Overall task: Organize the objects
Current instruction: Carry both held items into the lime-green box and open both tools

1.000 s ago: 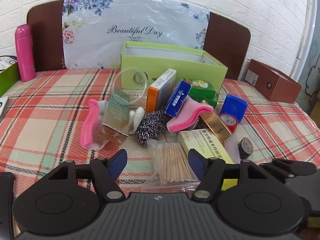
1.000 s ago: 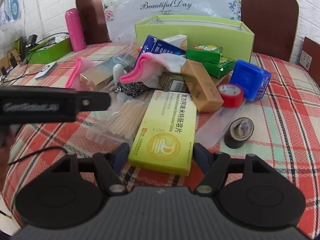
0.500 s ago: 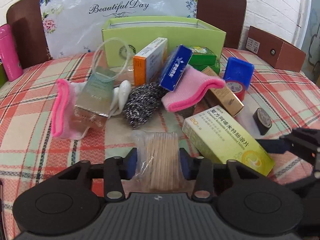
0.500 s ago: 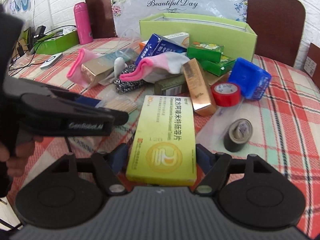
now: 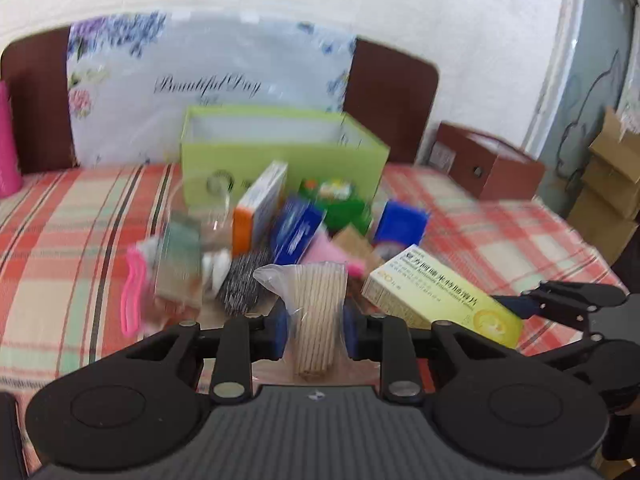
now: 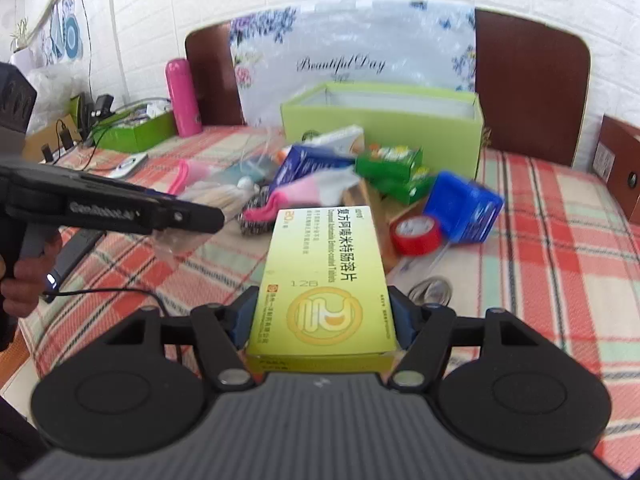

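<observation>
While the left wrist view is smeared by motion blur, the left tongs (image 5: 316, 330) are plainly clamped on a clear bag of toothpicks (image 5: 318, 312), one blue pad on each side of the bundle. Bag sticks up between the fingers and looks raised off the plaid worktop (image 5: 72, 216). Beyond it: steel scourer (image 5: 242, 284), pink sock (image 5: 328, 250), blue carton (image 5: 298, 228), orange-and-white carton (image 5: 260, 206), green packets (image 5: 336, 200), blue basket (image 5: 402, 226). Open lime-green box (image 5: 280, 152) stands at the back of the heap, in front of a flowered "Beautiful Day" bag (image 5: 208, 80). At right, the yellow medicine box (image 5: 440, 296) is held tilted, with the right tongs (image 5: 516, 306) reaching in at its far end. Brown box (image 5: 488, 164) sits well apart at far right.

Right wrist view: right tongs (image 6: 322, 320) closed on the yellow medicine box (image 6: 326, 280), gripped across its width near the close end; box points away from the camera, lifted above the cloth. Left tongs (image 6: 212, 218) enter from the left, carrying the toothpick bag (image 6: 216, 198); a hand (image 6: 24, 276) grips the handle. On the worktop (image 6: 560, 240): red tape roll (image 6: 416, 234) just beside the blue basket (image 6: 464, 210), a dark tape roll (image 6: 434, 290) partly hidden by a finger, green packets (image 6: 390, 162), pink sock (image 6: 292, 198). Lime-green box (image 6: 384, 120) behind them. Pink flask (image 6: 184, 98) upright at back left.
</observation>
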